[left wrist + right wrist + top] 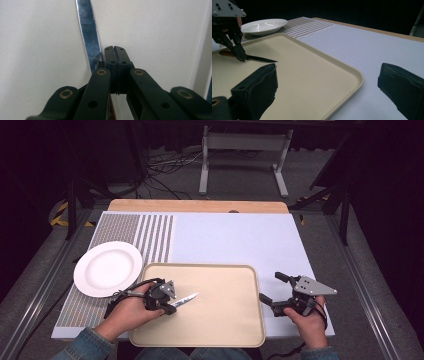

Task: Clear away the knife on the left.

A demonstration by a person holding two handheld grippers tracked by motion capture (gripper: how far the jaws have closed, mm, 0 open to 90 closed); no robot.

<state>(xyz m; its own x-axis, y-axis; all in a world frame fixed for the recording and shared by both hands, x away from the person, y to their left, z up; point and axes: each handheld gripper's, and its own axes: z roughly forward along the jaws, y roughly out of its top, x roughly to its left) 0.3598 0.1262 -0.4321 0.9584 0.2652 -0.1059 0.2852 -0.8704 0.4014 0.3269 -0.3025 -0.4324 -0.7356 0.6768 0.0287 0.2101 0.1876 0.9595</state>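
Observation:
A knife (186, 299) with a serrated steel blade lies on the beige tray (225, 310), its tip pointing right. My left gripper (171, 306) is shut, and its tips rest where blade meets handle. In the left gripper view the jaws (115, 48) are pressed together with nothing between the pads. The flat blade (87, 30) runs out from under the left jaw. In the right gripper view the left gripper (240, 57) touches the knife (260, 59), whose brown handle lies behind it. My right gripper (270, 286) is open and empty beside the tray's right rim (352, 75).
A white plate (107, 268) sits left of the tray on the striped part of the mat (150, 237). The white mat (235, 240) stretches behind the tray to the wooden table edge (200, 206). Dark floor, cables and a stand lie beyond.

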